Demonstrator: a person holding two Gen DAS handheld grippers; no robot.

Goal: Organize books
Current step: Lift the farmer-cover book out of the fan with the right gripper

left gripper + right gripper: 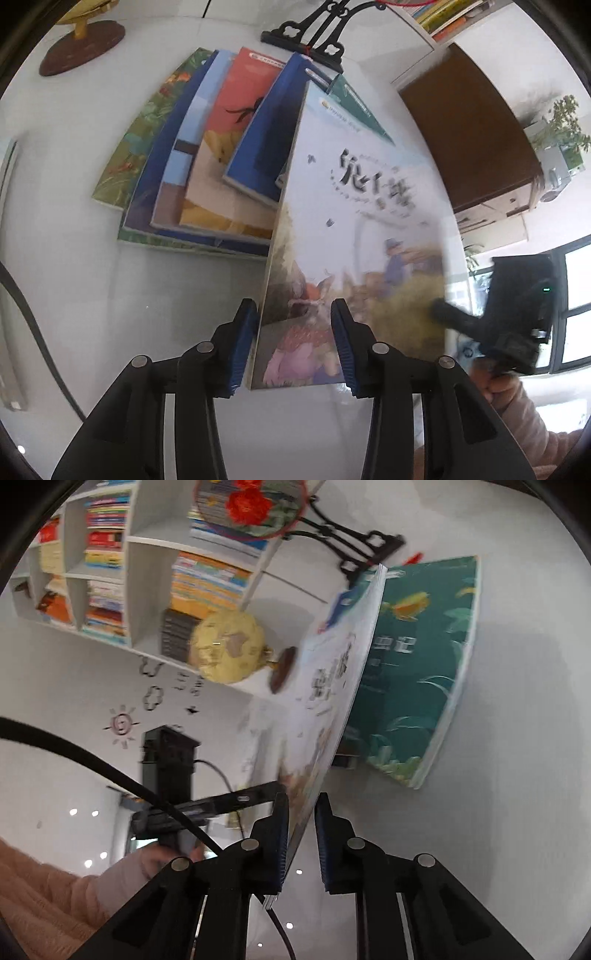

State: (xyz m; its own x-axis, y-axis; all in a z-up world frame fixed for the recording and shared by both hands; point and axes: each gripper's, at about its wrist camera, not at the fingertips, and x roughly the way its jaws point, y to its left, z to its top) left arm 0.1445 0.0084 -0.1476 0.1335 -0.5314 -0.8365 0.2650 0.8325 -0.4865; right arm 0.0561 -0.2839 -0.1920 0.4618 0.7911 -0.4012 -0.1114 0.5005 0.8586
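A pale picture book [351, 221] is tilted up off the white table [74, 280]. Its near left corner sits between the fingers of my left gripper [293, 306], which stand apart and do not clamp it. My right gripper [441, 310] has the book's right edge. In the right wrist view the thin book [332, 686] runs edge-on between the pads of my right gripper [303, 797], which is shut on it. A fanned stack of books [207, 166] lies flat behind it. A dark green book [417, 672] lies under its far end.
A yellow globe [229, 650] on a brown base [81, 40] and a black fan stand [310, 40] sit at the table's far side. A white bookshelf [110, 554] full of books is behind them. A brown cabinet [472, 129] stands at right. A black cable [29, 314] crosses the left.
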